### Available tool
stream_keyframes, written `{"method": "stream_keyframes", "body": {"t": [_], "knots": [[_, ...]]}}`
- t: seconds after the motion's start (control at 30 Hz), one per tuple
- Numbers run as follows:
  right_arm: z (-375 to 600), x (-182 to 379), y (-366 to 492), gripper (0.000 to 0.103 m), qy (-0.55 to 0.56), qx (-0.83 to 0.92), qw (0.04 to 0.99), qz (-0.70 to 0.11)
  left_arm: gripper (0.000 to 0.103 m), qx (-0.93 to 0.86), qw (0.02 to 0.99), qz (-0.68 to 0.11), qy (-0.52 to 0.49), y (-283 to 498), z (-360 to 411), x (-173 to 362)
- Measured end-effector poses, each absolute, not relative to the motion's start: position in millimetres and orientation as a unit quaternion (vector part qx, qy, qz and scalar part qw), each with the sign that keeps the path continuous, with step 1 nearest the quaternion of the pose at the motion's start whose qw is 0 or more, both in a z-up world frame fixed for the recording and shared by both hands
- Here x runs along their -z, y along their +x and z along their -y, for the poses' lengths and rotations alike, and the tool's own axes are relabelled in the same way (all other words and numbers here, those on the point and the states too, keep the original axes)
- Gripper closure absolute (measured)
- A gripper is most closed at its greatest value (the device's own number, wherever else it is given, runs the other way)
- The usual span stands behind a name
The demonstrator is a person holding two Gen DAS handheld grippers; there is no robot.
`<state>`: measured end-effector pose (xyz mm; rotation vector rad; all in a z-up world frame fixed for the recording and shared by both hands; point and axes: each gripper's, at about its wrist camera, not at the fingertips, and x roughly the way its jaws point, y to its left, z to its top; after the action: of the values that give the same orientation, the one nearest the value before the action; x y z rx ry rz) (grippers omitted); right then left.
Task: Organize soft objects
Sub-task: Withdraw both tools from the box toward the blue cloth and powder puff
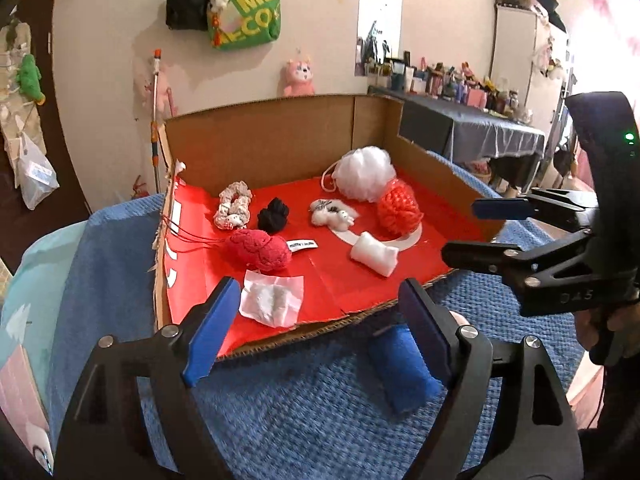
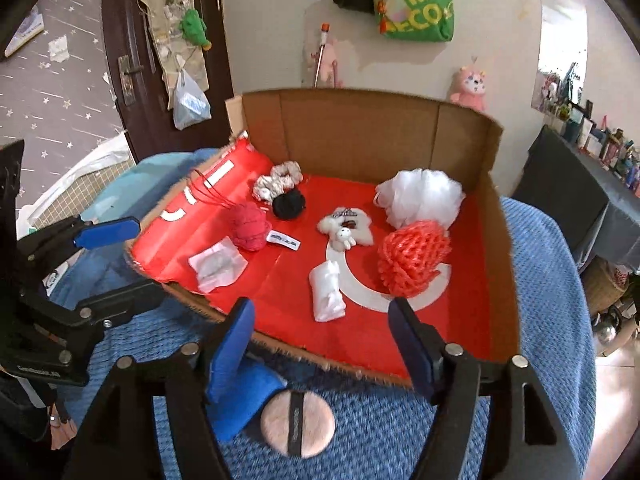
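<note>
Soft objects lie scattered on the red lining of the cardboard tray (image 2: 508, 264): a white mesh pouf (image 2: 420, 196) at the tray's back right corner, an orange pouf (image 2: 412, 256) just in front of it, a red knit ball (image 2: 250, 226) toward the tray's left side. A pink powder puff (image 2: 298, 424) and blue pad (image 2: 248, 396) rest on the blue blanket (image 2: 560, 280) just outside the tray's front edge. Left gripper (image 1: 316, 332) and right gripper (image 2: 320, 344) hover there, fingers spread wide, holding nothing.
</note>
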<state>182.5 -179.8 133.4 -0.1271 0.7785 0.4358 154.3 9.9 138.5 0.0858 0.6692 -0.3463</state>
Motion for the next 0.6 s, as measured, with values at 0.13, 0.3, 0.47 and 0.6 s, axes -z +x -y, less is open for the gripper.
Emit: {"method": "stream_keyframes", "body": {"t": [0.13,0.3,0.47,0.6], "knots": [[189,-146,154,0.018,-0.057,-0.202,0.914,-0.347,0.013,0.164,0.938,-0.303,0.036,130,-6,-145],[201,-153,118,0.009,-0.051,-0.182,0.930,-0.315,0.009,0.164,0.950,-0.263,0.020,95,-2,-152],[211,-151,86,0.005,-0.042,-0.163,0.940,-0.295,0.007,0.149,0.958,-0.244,0.015,71,3,-147],[218,-141,70,0.003,-0.039,-0.142,0.946,-0.288,0.007,0.133,0.961,-0.243,0.013,63,6,-138]]}}
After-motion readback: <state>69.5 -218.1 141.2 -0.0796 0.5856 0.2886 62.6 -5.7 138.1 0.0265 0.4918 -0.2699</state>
